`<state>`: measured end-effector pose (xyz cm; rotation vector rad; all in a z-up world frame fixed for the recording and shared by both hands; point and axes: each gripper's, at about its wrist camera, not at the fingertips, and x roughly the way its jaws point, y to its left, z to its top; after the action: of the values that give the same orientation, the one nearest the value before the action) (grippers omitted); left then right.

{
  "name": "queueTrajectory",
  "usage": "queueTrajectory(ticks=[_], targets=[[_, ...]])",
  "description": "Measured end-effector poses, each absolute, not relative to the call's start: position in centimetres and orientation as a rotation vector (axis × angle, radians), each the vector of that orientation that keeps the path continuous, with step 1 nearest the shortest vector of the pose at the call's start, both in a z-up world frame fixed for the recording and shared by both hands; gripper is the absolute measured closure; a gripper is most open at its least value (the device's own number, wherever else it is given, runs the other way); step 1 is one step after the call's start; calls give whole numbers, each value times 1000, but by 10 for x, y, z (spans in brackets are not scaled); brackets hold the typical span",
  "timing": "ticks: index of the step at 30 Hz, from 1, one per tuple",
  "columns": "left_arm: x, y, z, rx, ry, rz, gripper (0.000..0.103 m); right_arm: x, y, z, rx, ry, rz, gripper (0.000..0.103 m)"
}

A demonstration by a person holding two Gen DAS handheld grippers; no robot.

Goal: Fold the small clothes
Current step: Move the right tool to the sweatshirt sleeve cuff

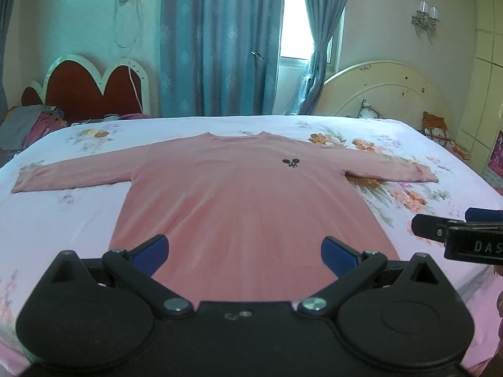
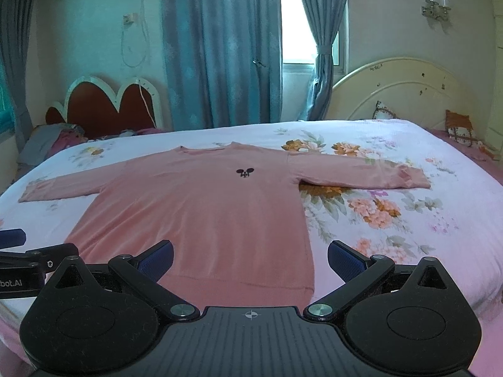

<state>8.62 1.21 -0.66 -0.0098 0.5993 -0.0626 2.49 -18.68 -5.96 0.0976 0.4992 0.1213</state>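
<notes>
A pink long-sleeved top (image 1: 239, 194) (image 2: 201, 207) lies flat and face up on the bed, both sleeves spread out sideways, a small black emblem (image 1: 290, 163) on its chest. My left gripper (image 1: 244, 253) hovers open over the top's near hem, nothing between its blue pads. My right gripper (image 2: 250, 259) is open above the hem's right corner, also empty. In the left wrist view the right gripper (image 1: 440, 226) shows at the right edge. The left gripper's side (image 2: 19, 251) appears at the left edge of the right wrist view.
The bed carries a white floral sheet (image 1: 393, 194) (image 2: 377, 213). A cream headboard (image 2: 405, 91) and cushions (image 2: 459, 127) stand at the right. A second bed with a red headboard (image 1: 91, 94) and piled clothes (image 1: 31, 125) is at the back left. Blue curtains (image 1: 220, 40) hang behind.
</notes>
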Motion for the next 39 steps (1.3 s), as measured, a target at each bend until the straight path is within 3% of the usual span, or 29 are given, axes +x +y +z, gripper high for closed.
queueTrajectory(ticks=[22,39], targets=[[204,49,-16,39,643,-93,0,141,-166,-53,109,486,-24,0],[320,-25,-42,-1,751,-192,0,257,-290,-91,230,565,-83,0]])
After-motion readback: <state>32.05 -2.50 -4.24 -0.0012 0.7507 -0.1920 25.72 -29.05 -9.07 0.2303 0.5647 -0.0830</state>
